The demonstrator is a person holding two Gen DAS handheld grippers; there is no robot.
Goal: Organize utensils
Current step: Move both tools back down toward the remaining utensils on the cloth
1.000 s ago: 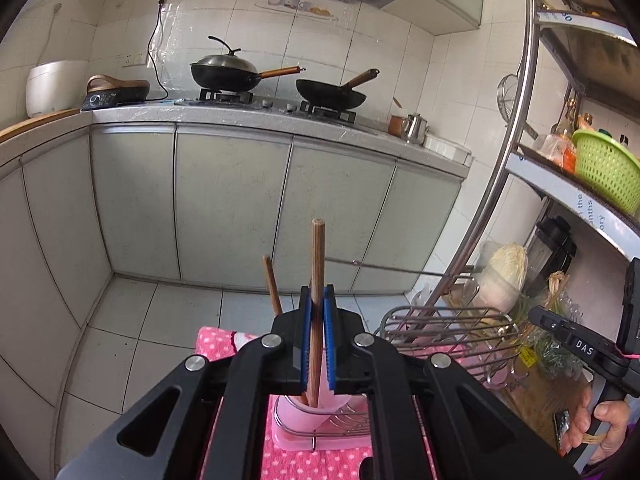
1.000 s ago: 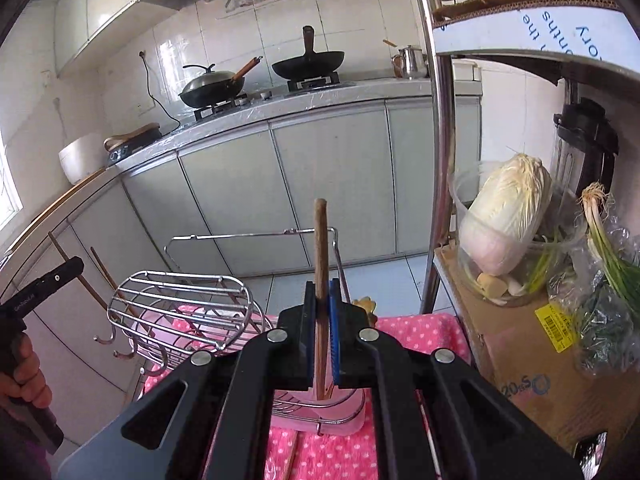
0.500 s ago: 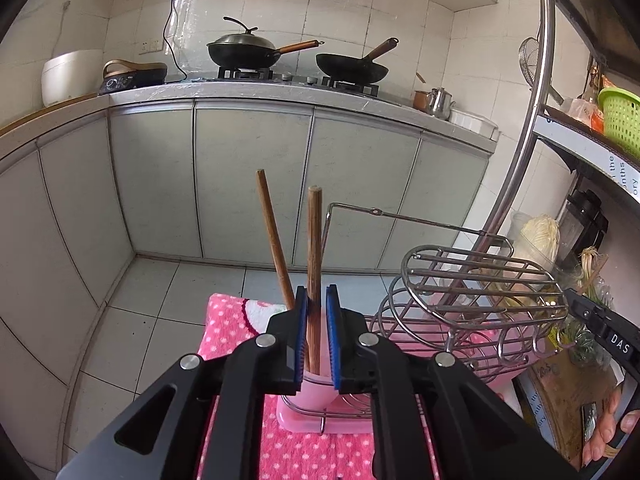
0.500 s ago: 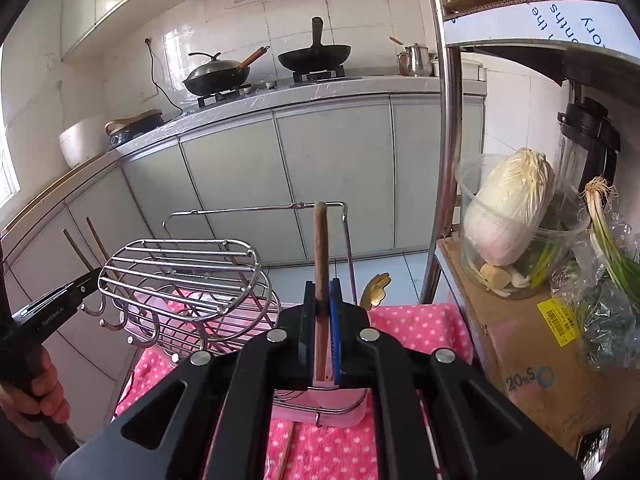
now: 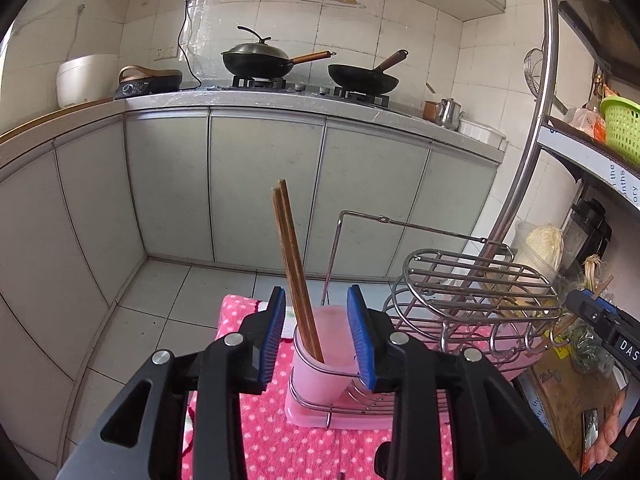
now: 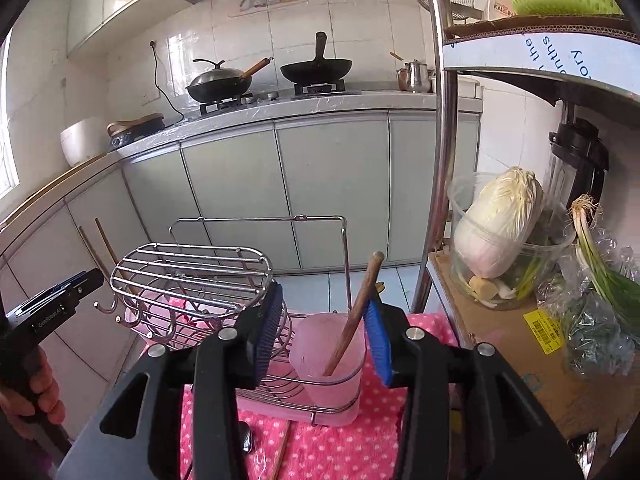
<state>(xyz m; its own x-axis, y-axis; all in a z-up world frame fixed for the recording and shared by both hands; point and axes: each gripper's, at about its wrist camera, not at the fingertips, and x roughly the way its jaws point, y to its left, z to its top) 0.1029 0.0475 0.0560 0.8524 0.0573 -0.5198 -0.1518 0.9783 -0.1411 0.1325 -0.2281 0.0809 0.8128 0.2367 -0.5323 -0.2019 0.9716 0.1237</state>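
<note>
A: Where are the utensils?

B: In the left wrist view, two brown chopsticks (image 5: 295,272) stand together in a pink cup (image 5: 322,354), leaning left, tips at the cup's bottom. In the right wrist view, one wooden handle (image 6: 354,312) stands in another pink cup (image 6: 330,356), leaning right, its rounded top above the rim.

A: And the grippers?

B: The left gripper (image 5: 316,334) has its blue pads apart and is opening. The chopsticks rise between the pads, touching neither. The right gripper (image 6: 324,332) is opening too; the handle leans close by the right pad, and I cannot tell whether they touch.

A: What surrounds the cups?

B: Both sit in a wire rack (image 6: 288,392) on a pink tray, on a pink dotted cloth (image 5: 288,444). A domed wire basket (image 5: 476,288) with hooks sits between the two cups. A thin wire frame (image 6: 344,256) rises straight up behind the cups.

A: Any free room?

B: Above the cups the air is clear. Beyond the cloth's far edge lies tiled floor (image 5: 132,320), then grey cabinets. On the right, a steel pole (image 6: 440,160) and a shelf with a cabbage tub (image 6: 500,240) stand near that gripper.
</note>
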